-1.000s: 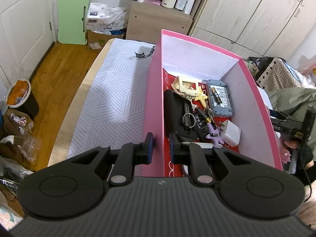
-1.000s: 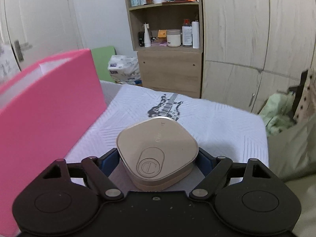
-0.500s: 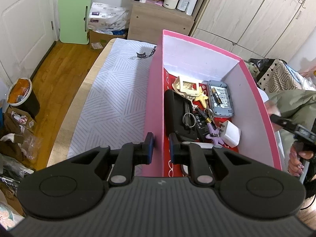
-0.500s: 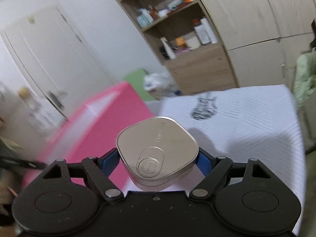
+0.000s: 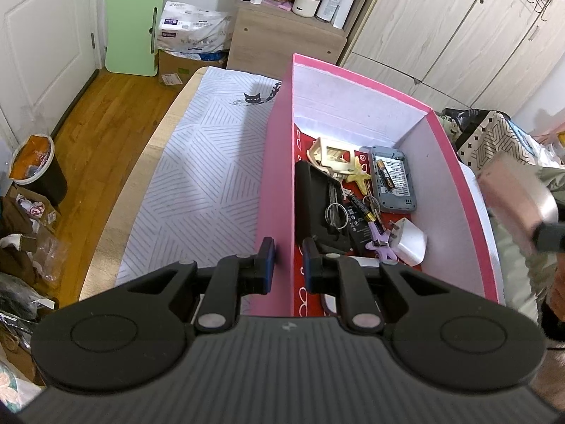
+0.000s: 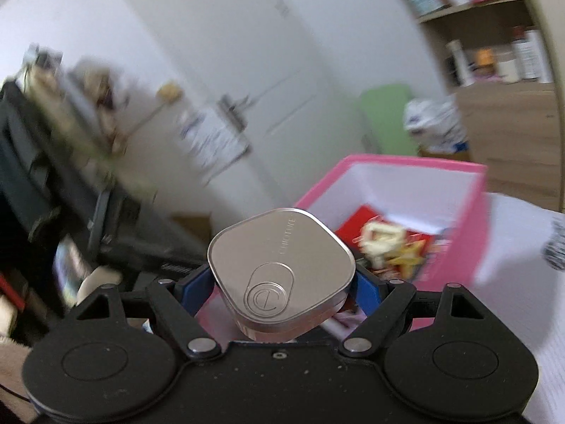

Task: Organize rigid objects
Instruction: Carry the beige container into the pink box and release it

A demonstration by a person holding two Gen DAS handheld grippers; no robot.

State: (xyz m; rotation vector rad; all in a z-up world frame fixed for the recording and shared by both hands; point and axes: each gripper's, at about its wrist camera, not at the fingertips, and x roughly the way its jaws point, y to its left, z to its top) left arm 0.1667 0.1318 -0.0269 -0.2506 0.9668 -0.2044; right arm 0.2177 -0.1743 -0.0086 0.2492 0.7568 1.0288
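From the left wrist view, the left gripper (image 5: 286, 261) pinched the near wall of the pink box (image 5: 279, 162), one finger outside and one inside. That view laid the contents open: one grey device (image 5: 392, 180) with a battery (image 5: 384, 174) lying on it, one white plug (image 5: 409, 240), one cream frame (image 5: 332, 155), one yellow star (image 5: 360, 176), a key ring (image 5: 335, 212), a purple charm (image 5: 379, 238) and a black case (image 5: 310, 190). The box stood on a striped cloth (image 5: 204, 183) with a cat print (image 5: 252, 98). At the right edge the tin (image 5: 515, 194) showed only as a blur, outside the box's right wall.

The right wrist view showed it sharply: the right gripper (image 6: 282, 282) clasped one rounded metal tin (image 6: 280, 272) between its blue pads (image 6: 196, 282), held in the air short of the box (image 6: 466, 219). Its lid bore a stamped "e" in a circle; the word along one edge was too faint to read. Everything behind was smeared.
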